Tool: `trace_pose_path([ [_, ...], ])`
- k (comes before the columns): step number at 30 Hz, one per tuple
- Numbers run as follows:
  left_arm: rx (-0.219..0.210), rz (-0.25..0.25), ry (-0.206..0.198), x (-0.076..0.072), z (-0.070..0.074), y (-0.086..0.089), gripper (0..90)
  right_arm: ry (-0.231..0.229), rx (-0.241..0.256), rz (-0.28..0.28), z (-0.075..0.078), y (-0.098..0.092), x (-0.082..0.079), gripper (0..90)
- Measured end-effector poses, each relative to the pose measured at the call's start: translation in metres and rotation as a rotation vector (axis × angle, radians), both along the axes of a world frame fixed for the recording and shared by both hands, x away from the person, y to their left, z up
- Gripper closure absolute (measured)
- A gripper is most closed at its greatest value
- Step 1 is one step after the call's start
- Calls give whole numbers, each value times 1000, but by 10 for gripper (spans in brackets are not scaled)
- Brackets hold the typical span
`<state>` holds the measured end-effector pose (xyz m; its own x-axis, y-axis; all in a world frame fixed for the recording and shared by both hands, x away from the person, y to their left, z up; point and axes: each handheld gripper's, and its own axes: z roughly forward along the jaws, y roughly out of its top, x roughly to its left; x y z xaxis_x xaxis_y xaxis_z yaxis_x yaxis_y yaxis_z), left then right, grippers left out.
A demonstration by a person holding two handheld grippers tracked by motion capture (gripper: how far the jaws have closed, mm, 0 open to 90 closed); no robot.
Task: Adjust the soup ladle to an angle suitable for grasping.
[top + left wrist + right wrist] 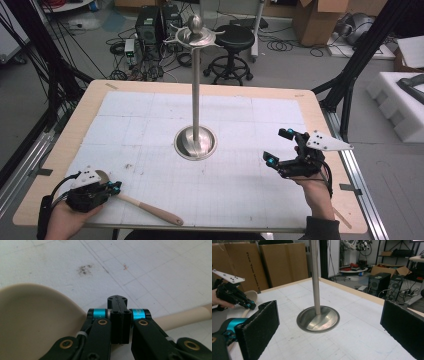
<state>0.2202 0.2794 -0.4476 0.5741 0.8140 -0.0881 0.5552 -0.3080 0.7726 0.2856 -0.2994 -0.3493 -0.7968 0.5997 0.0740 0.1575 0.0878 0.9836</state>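
Wooden spoon [145, 206] under left gripper [116, 188]

The spoon [142, 205] is coloured pale beige, with a cream bowl seen in the left gripper view. The left gripper [120, 315] is finished in black with turquoise bands and brass-coloured rivets. The right gripper [280, 150] is black with blue tips, and a white plate is carried on it. The stand [195, 142] is polished silver. The mat [150, 125] is white, marked with a faint grey grid and dark smudges. The table [82, 107] edge is light wood.
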Motion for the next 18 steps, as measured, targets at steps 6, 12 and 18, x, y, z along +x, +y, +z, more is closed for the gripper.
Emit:
trace_pose_path([
  [6,31,-3,-23,-2,-2,-2,900,5,-3,4,0,1,0,10],
  [12,11,-11,-39,-1,0,0,900,8,2,9,-1,2,1,10],
  [18,-28,-117,-88,-10,12,-22,900,12,-5,12,-1,4,2,10],
])
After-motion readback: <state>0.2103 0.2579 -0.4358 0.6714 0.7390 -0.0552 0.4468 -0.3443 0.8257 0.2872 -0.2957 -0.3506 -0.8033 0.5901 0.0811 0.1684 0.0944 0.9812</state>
